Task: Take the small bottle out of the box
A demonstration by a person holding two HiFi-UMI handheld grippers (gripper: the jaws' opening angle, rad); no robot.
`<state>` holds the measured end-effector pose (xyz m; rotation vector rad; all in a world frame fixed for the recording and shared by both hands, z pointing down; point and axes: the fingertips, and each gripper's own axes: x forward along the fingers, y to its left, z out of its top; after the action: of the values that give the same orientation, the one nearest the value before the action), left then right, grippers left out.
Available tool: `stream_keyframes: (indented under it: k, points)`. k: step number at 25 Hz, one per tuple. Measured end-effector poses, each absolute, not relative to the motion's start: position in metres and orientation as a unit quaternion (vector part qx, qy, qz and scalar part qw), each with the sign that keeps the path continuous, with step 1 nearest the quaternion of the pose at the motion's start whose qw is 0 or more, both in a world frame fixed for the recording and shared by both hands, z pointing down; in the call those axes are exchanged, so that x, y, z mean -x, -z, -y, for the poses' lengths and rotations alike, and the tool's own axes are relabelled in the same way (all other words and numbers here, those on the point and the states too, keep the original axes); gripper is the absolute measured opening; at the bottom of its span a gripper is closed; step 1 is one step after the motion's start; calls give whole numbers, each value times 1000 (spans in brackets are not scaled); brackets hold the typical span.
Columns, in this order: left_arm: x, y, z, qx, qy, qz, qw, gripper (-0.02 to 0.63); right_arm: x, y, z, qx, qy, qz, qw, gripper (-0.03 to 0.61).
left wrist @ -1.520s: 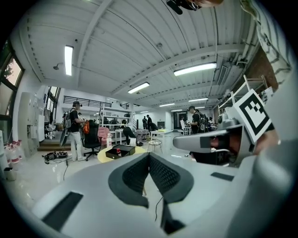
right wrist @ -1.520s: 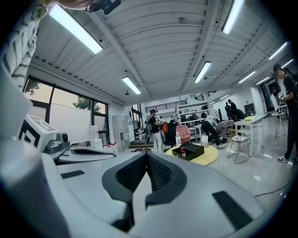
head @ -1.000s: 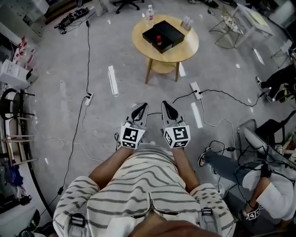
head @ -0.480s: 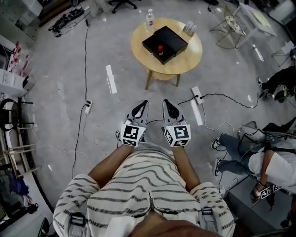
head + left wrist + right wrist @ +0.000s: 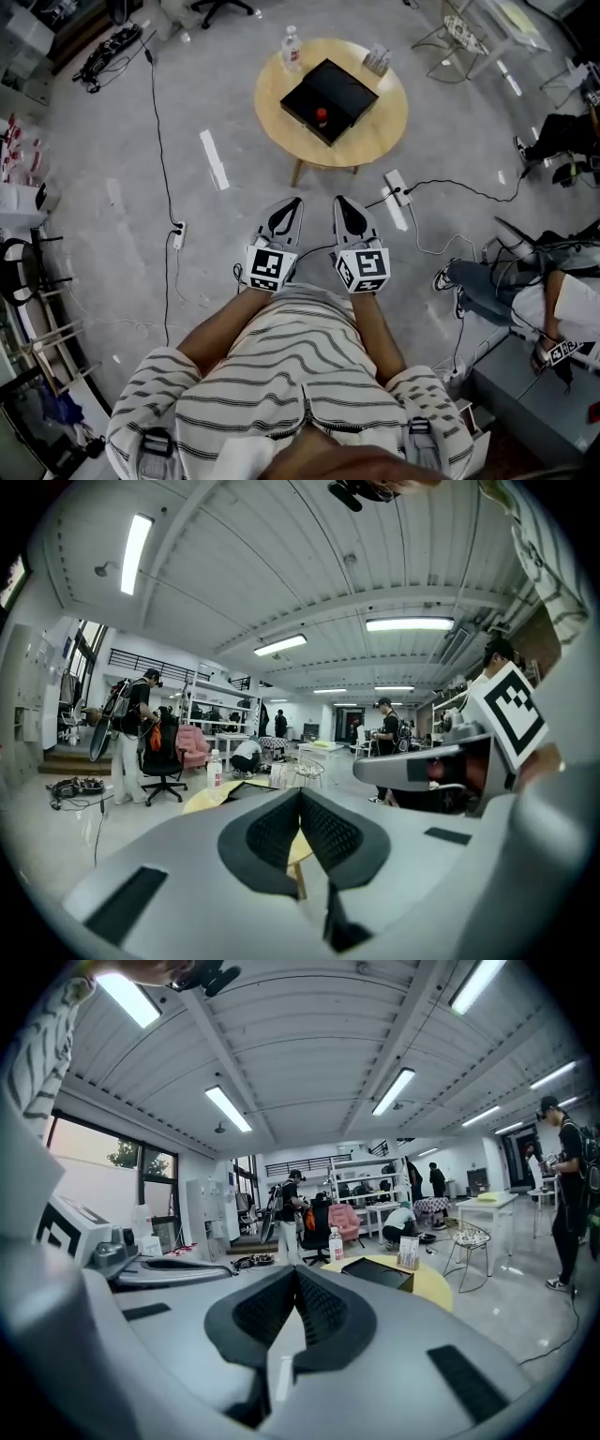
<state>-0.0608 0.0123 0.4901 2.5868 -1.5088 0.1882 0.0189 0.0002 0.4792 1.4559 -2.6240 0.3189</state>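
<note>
On the round yellow table [image 5: 375, 127] lies an open black box [image 5: 337, 89], and a small red-capped bottle [image 5: 321, 115] stands inside it near its front corner. Both grippers hover side by side over the floor, short of the table, pointing toward it. My left gripper [image 5: 294, 202] is shut and empty, its pads meeting in the left gripper view [image 5: 300, 795]. My right gripper [image 5: 339, 202] is likewise shut with nothing held [image 5: 296, 1275]. The box [image 5: 378, 1272] and table [image 5: 427, 1288] show ahead in the right gripper view; the small bottle is hidden there.
A clear water bottle [image 5: 292, 45] and a small card stand [image 5: 377, 59] sit at the table's far side. Power strips [image 5: 397, 187] [image 5: 178, 234] and cables cross the floor. A seated person [image 5: 511, 300] is at the right. Chairs and a wire stool stand beyond the table.
The person and both grippers have moved forward toward the table, which now sits closer and larger in the head view. Both grippers stay shut and side by side.
</note>
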Motion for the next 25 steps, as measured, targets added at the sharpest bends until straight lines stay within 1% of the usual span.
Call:
stream_keyframes:
  k: [11, 16, 25]
  points:
    - [84, -503, 49, -885, -75, 449, 94, 21, 12, -483, 57, -514, -115, 847, 75, 18]
    - [87, -503, 63, -893, -73, 435, 92, 21, 13, -483, 72, -531, -114, 836, 81, 18]
    - [71, -511, 95, -896, -84, 425, 97, 21, 1, -487, 101, -531, -120, 835, 78, 18]
